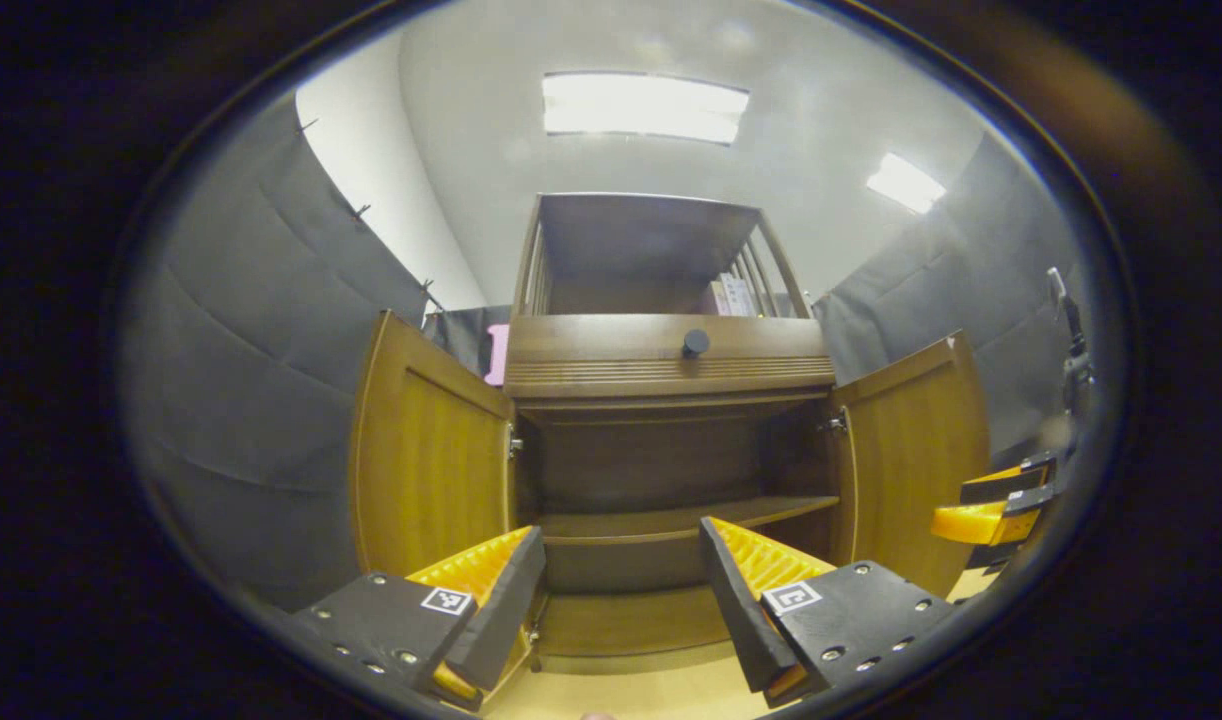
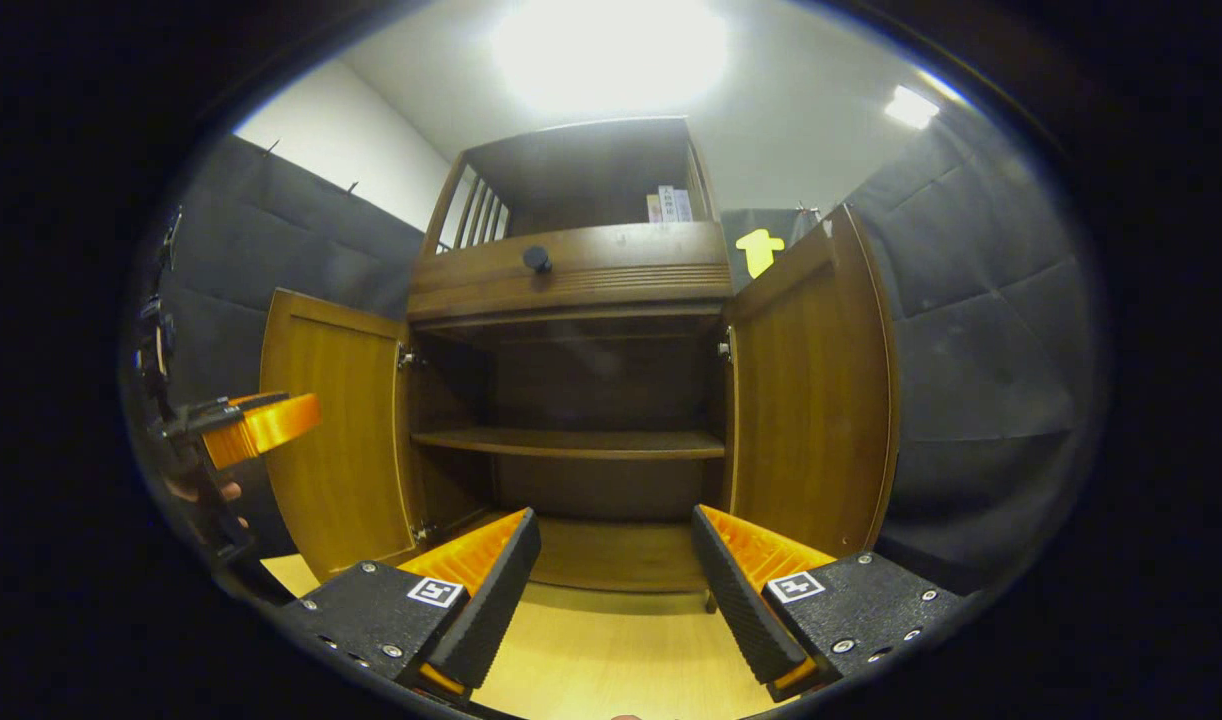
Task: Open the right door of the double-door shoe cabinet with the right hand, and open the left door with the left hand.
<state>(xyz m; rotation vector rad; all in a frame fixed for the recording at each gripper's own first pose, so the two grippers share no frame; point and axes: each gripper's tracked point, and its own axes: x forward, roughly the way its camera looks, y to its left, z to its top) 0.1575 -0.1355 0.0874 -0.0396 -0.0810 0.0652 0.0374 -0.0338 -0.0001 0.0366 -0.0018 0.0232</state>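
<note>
With both doors swung out, the cabinet (image 1: 671,440) sits dead centre in the left gripper view, standing on a light wood floor (image 1: 651,690). Left door (image 1: 426,460) hangs open to the cabinet's left, right door (image 1: 916,450) open to its right, inner faces toward the camera. Between them: dark interior with one shelf (image 1: 686,517) across the middle. Above the doors is a drawer front with a round knob (image 1: 695,342); above that an open top bay with slatted sides and a few books (image 1: 731,296) at its right. Grey padded wall either side. Nothing blocks the opening. Left gripper (image 1: 621,590) is below the cabinet front, jaws wide, nothing between them, touching nothing. Right gripper (image 1: 996,505) shows just right of the right door, apart from it; its gap can't be judged from here.

Right gripper view: same cabinet (image 2: 581,400), seen a bit from the right. Left door (image 2: 336,440) and right door (image 2: 811,390) both wide open, shelf (image 2: 571,442) bare, knob (image 2: 537,259) on the drawer above, books (image 2: 668,204) in the top bay. Floor (image 2: 611,650) runs up to the cabinet base. Right gripper (image 2: 616,565) is in front of the base, jaws wide, empty, no contact. Left gripper (image 2: 256,420) is in front of the left door's outer edge, with a hand (image 2: 206,492) behind it; contact with the door can't be told.
</note>
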